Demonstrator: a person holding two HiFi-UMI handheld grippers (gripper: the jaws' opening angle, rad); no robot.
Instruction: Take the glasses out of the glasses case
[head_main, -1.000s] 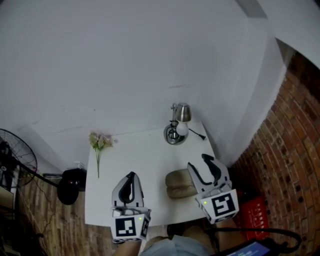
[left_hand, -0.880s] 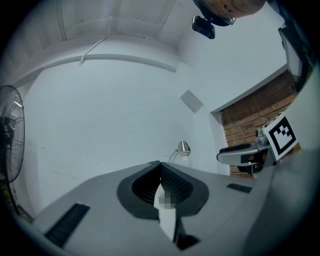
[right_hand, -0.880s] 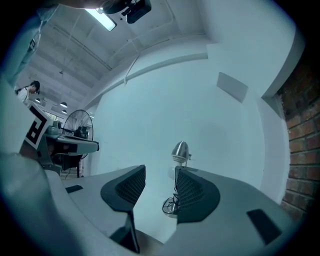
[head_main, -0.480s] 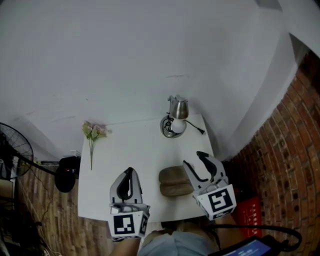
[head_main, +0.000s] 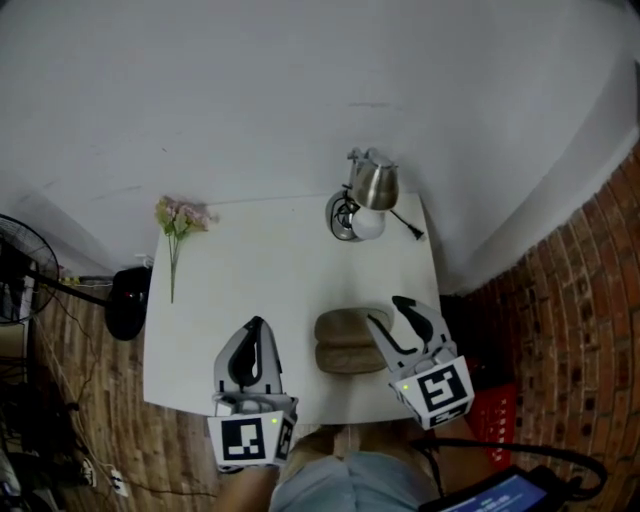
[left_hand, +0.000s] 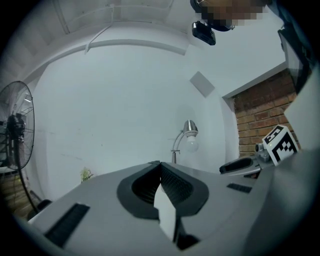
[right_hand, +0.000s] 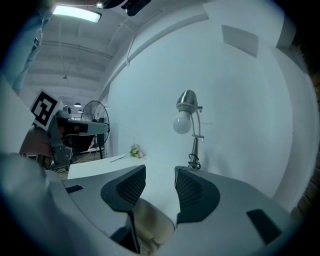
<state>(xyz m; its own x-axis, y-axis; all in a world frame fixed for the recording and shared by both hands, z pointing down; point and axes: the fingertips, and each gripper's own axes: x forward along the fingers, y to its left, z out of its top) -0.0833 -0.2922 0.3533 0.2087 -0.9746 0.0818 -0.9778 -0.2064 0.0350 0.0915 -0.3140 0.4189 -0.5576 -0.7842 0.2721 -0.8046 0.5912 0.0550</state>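
A white table (head_main: 280, 270) stood by a white wall. The case (head_main: 345, 342) lay near the front edge of the table, a bit to the right. It was brown and looked closed.

The left gripper (head_main: 255, 325) was over the front of the table, left of the case and apart from it. Its jaws were pressed together with nothing in them.

The right gripper (head_main: 385, 310) was just beside the case, on its right side. Its jaws were apart. In the right gripper view, the case (right_hand: 150, 220) showed low down between them. I could not tell if they touched it.

A lamp (head_main: 368, 195) stood at the back right of the table. A flower (head_main: 176, 218) lay at the back left.
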